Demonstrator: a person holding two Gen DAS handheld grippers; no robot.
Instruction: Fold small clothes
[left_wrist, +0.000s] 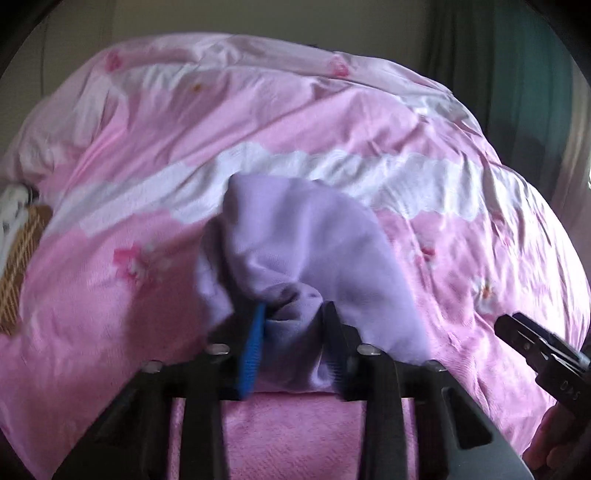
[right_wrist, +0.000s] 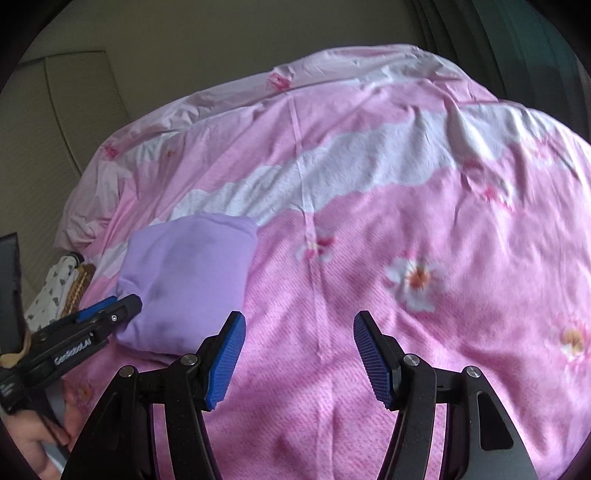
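The lilac garment (right_wrist: 188, 280) lies on the pink floral bedspread (right_wrist: 406, 221) as a compact folded bundle, so the folding looks mostly done. The left gripper (left_wrist: 293, 314) pinches a bunched edge of it nearest the camera. Right of the garment, the right gripper (right_wrist: 299, 332) hovers with its jaws spread and empty. Releasing and setting the bundle aside, perhaps by the wicker basket (left_wrist: 22, 258) left of the garment, seems to remain.

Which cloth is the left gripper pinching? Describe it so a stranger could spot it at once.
Start from the pink flowered quilt covering the bed. Near its left side lies a small lilac garment, its near edge bunched between the left gripper. It is the only plain, unpatterned purple cloth there; the basket and spotted white fabric lie further left.
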